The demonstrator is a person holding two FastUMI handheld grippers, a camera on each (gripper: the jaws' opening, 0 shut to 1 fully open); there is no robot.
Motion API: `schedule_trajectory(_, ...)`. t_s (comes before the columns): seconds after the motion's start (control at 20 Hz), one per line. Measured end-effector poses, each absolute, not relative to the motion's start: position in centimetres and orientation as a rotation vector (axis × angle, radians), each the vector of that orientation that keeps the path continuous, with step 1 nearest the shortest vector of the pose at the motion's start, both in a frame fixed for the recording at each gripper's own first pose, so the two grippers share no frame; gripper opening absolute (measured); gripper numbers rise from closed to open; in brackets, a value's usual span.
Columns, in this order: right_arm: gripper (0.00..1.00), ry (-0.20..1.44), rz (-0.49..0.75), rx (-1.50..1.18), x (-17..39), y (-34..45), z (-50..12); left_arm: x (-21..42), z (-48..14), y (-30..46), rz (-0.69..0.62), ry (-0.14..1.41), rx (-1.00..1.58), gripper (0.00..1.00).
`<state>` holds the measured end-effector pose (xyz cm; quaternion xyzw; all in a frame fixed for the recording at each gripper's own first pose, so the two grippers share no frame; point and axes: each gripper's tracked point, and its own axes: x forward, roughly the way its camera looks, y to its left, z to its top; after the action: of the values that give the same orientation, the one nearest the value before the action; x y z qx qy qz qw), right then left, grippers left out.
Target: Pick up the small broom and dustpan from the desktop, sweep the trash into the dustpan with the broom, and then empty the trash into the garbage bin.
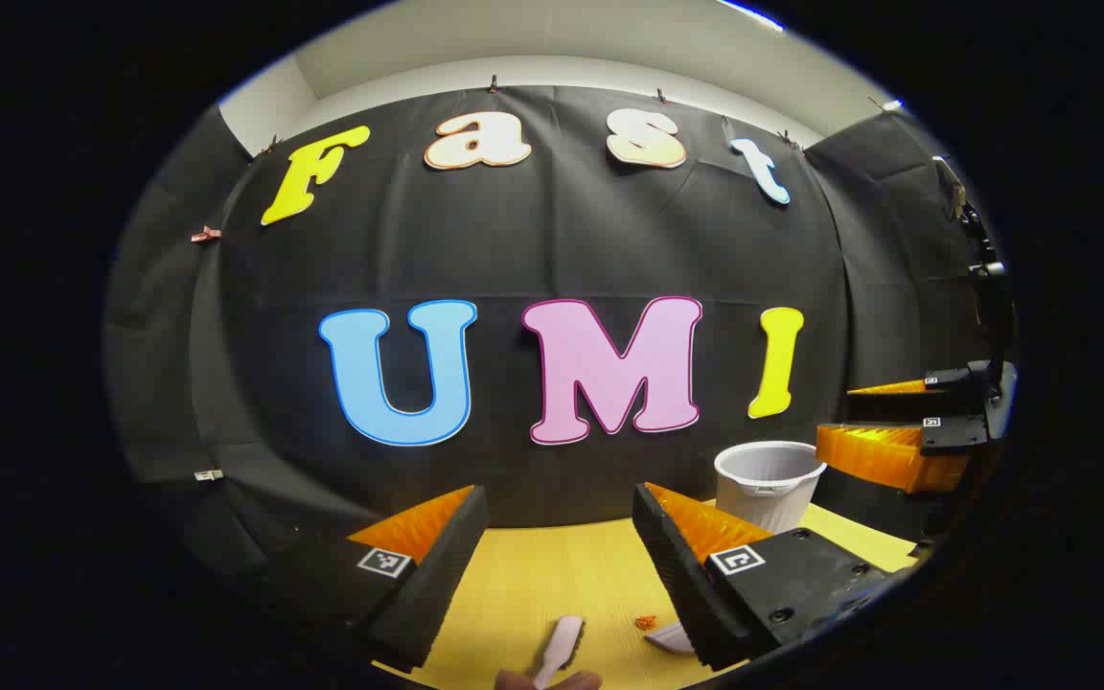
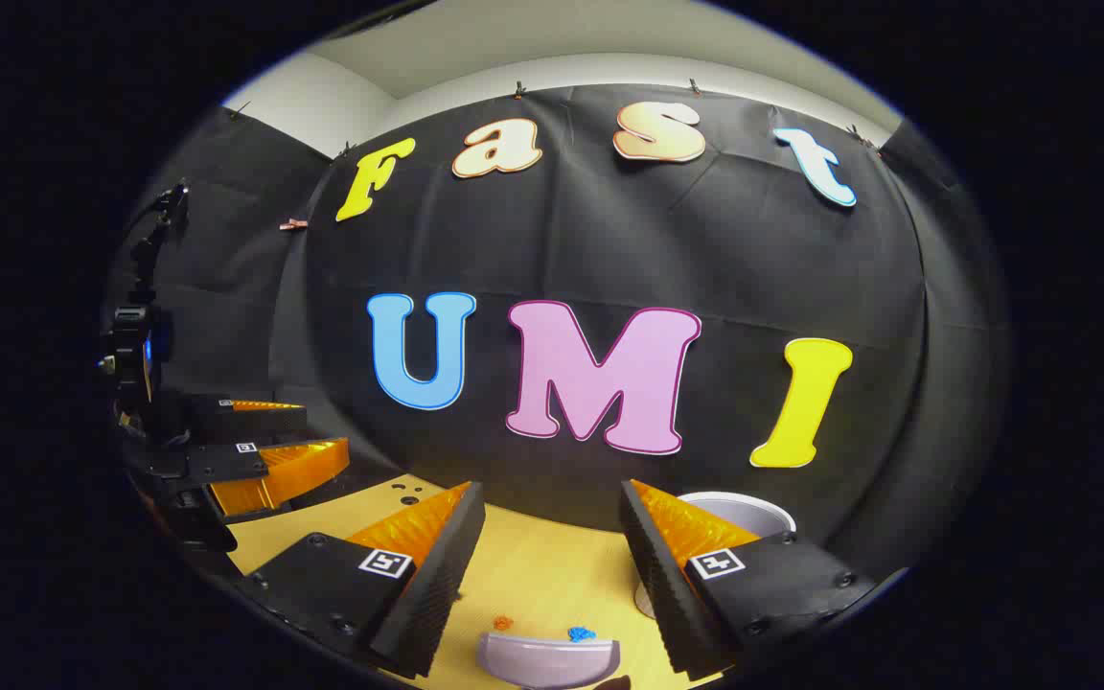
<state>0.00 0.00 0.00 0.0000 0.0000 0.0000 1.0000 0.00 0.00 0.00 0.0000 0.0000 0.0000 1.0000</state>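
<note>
**Both grippers poised, tools still on the desktop**

The left gripper hung agape above the broom at six o'clock. The right gripper, equally spread and empty, faced the dustpan; the garbage bin waited at four o'clock.

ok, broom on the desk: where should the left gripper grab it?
Probably the handle end of the broom, lying flat between the open left gripper's fingers. Come from above, fingers straddling the narrow handle across its width; its near end is cut off, so exact spot unclear.
</note>
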Motion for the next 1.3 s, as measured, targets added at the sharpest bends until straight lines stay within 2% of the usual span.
schedule_trajectory(0.75,0.89,0.050,-0.056,-0.007,0.6,2.1,-0.5,0.8,-0.5,-0.2,-0.140,-0.030,0.036,0.97)
schedule_trajectory(0.95,0.89,0.218,-0.015,0.007,-1.6,2.1,-5.9,1.6,-1.0,-0.2,-0.129,-0.017,0.065,0.97)
schedule_trajectory(1.3,0.89,0.565,0.018,0.044,-8.5,3.0,-19.3,2.4,-3.4,-0.9,-0.141,0.030,0.063,0.97)
